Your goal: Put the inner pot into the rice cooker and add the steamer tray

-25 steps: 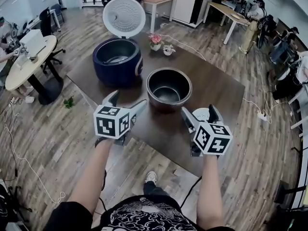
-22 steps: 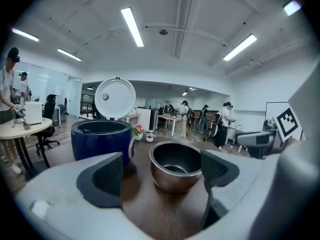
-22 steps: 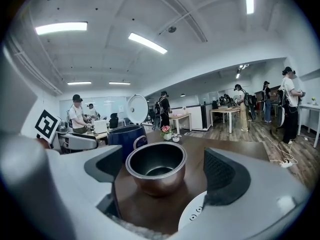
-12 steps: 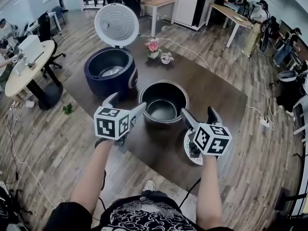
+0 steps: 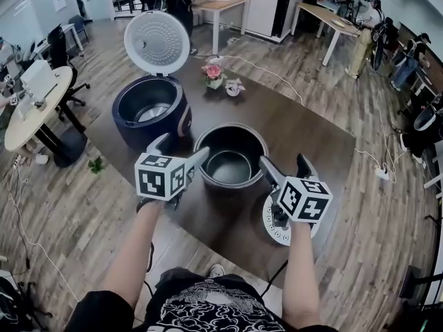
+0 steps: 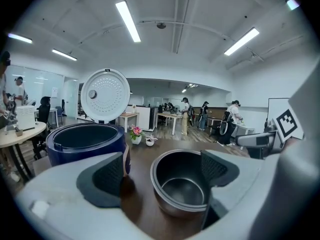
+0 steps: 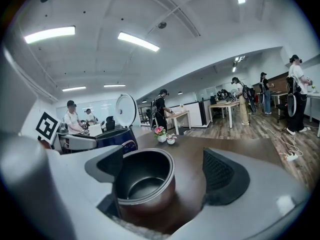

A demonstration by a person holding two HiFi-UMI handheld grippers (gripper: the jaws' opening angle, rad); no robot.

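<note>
The dark inner pot [image 5: 232, 156] stands upright and empty on the brown table [image 5: 311, 133], to the right of the navy rice cooker [image 5: 149, 113], whose white lid [image 5: 158, 42] is raised. My left gripper [image 5: 181, 149] is open at the pot's near-left rim. My right gripper [image 5: 284, 164] is open at its near-right side. Neither holds anything. The white steamer tray [image 5: 275, 228] lies flat under the right gripper by the table's near edge. In the left gripper view the pot [image 6: 182, 181] sits ahead of the open left gripper [image 6: 160, 171] with the cooker [image 6: 85, 141] to the left. In the right gripper view the pot [image 7: 142, 176] sits toward the left jaw of the right gripper [image 7: 165, 171].
Two small flower pots [image 5: 213, 75] [image 5: 234, 87] stand behind the cooker on the table. A round table [image 5: 34, 102] with chairs is at the left. Desks and several people fill the background. A cable [image 5: 377, 171] runs over the wooden floor at the right.
Both grippers have come closer to the inner pot and now flank its near rim. The steamer tray has slid from between the right fingers to below that gripper in the view.
</note>
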